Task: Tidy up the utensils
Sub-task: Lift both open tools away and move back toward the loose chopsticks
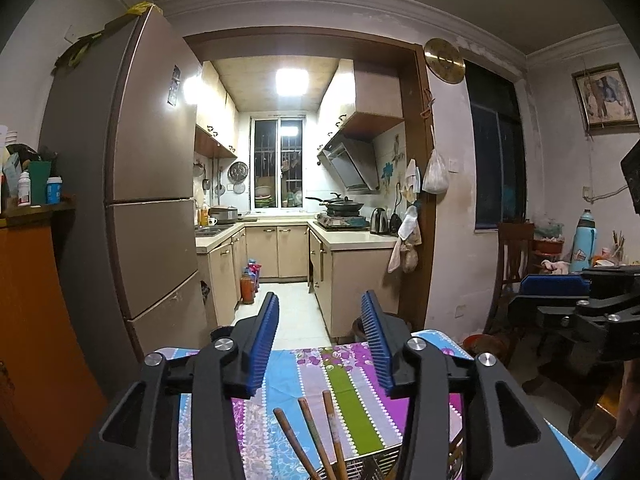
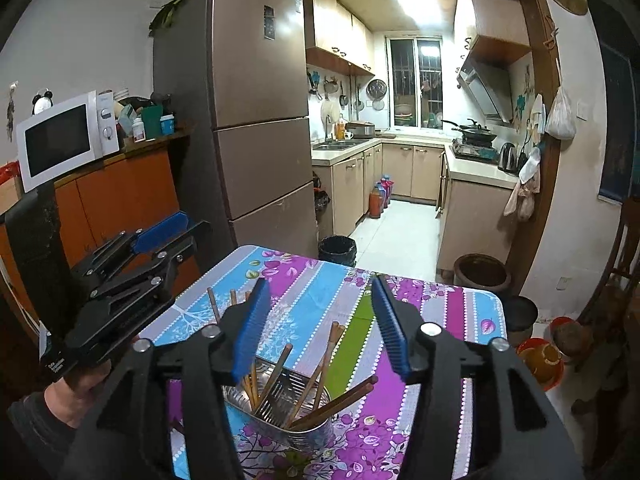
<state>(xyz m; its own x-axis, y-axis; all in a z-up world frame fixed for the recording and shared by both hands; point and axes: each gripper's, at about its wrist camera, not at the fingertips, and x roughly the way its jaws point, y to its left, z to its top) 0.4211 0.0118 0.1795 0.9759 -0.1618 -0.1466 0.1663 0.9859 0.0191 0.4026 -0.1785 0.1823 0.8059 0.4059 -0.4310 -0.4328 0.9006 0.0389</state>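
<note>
Both my tongs stood partly open, nothing between the pads. Right tongs [image 2: 316,328] hung over the holder [image 2: 280,412], a slotted metal can just below its tips, chopsticks [image 2: 332,400] leaning in it at loose angles. Left tongs [image 1: 320,340] sat above three stick ends [image 1: 316,436]. Sticks looked light, stiff, slick; I'd pinch mid-shaft across the pads. Beyond lay the tablecloth [image 2: 320,292].
</note>
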